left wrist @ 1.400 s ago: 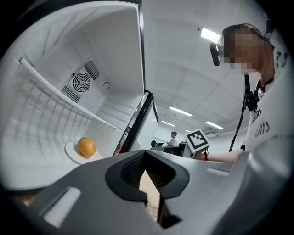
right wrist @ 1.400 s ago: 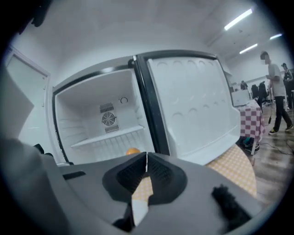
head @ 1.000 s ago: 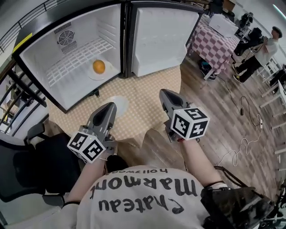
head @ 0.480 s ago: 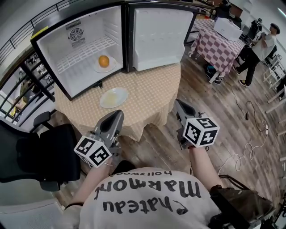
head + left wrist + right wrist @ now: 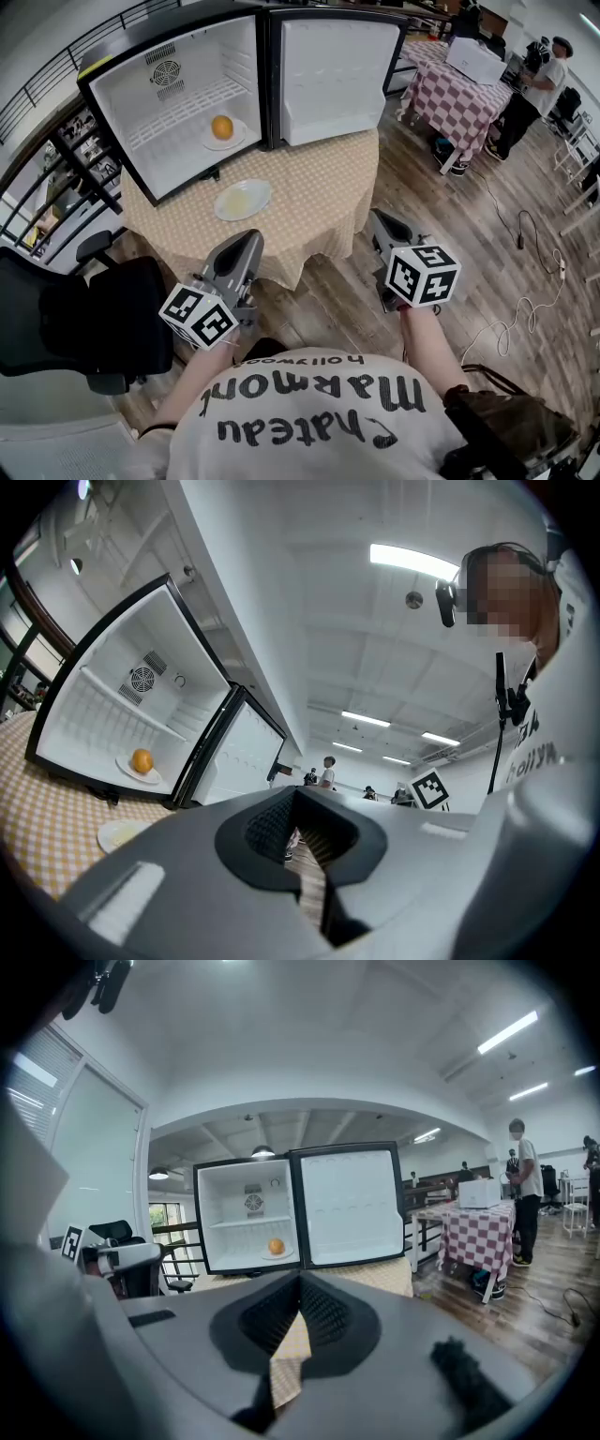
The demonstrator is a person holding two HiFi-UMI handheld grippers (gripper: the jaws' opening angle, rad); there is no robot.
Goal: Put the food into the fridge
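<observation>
An orange (image 5: 222, 127) lies on a white plate (image 5: 232, 141) inside the open fridge (image 5: 169, 94), which stands on a round table with a checked cloth (image 5: 319, 206). A second white plate (image 5: 243, 199) sits bare on the cloth in front of the fridge. My left gripper (image 5: 247, 240) and right gripper (image 5: 379, 218) hover short of the table's near edge, both shut and holding nothing. The left gripper view shows the orange (image 5: 142, 760) and the bare plate (image 5: 117, 834) past the left gripper (image 5: 298, 795). Beyond the right gripper (image 5: 300, 1281), the right gripper view shows the orange (image 5: 276, 1246).
The fridge door (image 5: 337, 80) stands swung wide to the right. A black office chair (image 5: 89, 323) is at my left. A checkered table (image 5: 464, 89) and a standing person (image 5: 530, 84) are at the far right. Cables (image 5: 511, 314) trail over the wooden floor.
Both grippers and the head have drawn back from the table, so the fridge and plates look farther off. The jaws have stayed shut and empty.
</observation>
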